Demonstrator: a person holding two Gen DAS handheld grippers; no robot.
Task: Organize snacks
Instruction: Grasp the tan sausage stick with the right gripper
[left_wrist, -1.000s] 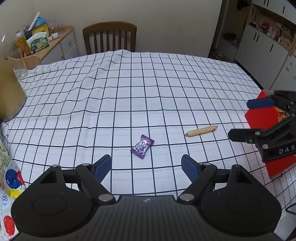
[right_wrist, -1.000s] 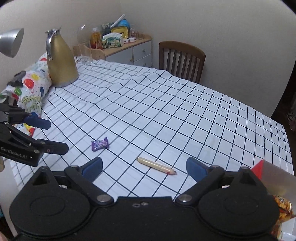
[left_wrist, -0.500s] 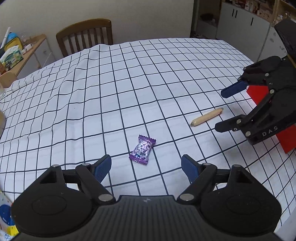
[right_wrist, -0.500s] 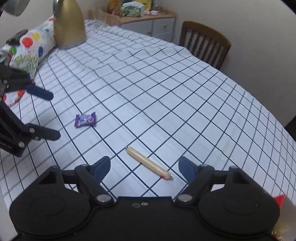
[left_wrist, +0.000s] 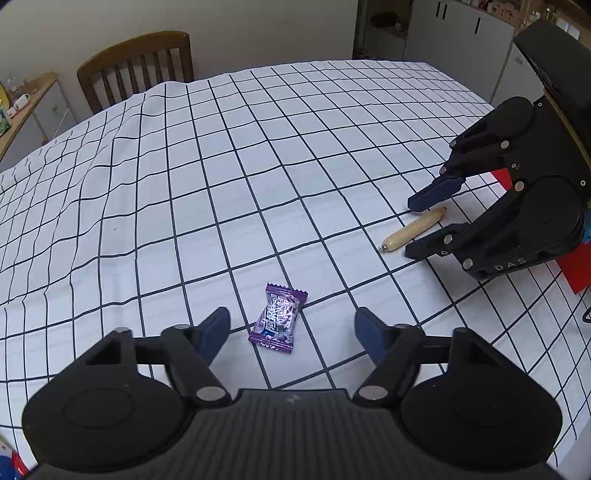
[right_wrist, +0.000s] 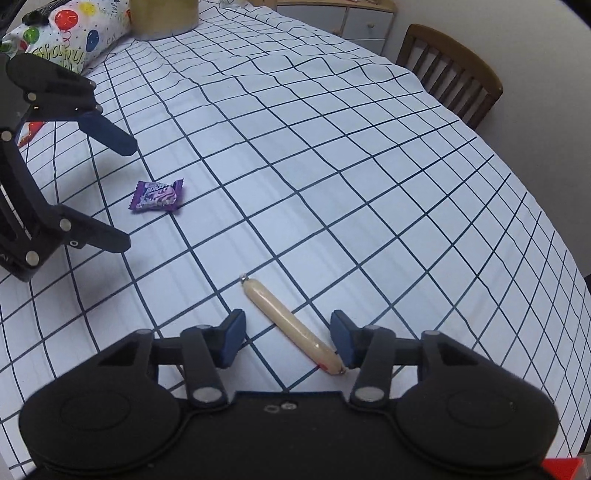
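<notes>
Two snacks lie loose on the white tablecloth with a dark grid (left_wrist: 258, 155), each bracketed by one tool, which suggests a two-handed pickup. The left gripper (left_wrist: 291, 332) has its blue-padded jaws moderately wide on either side of the small purple foil-wrapped candy (left_wrist: 277, 318), which sits on the cloth at about twelve o'clock from the gap, untouched by either pad. The right gripper (right_wrist: 288, 338) straddles the slim tan sausage stick in clear wrap (right_wrist: 291, 325); the stick lies on a slant from eleven to five o'clock, so its near end comes just against the right pad (right_wrist: 341, 338) while the left pad is clear. The jaws are narrowed but not yet clamping, as far as can be judged.

Against the earlier frames, both tools sit lower and closer over their targets, the candy and the stick now larger and nearer the fingertips. Both pairs of jaws have just been closing, the right far more, with the stick between them. A red box (left_wrist: 576, 269) waits at three o'clock in the left view, a likely destination.
</notes>
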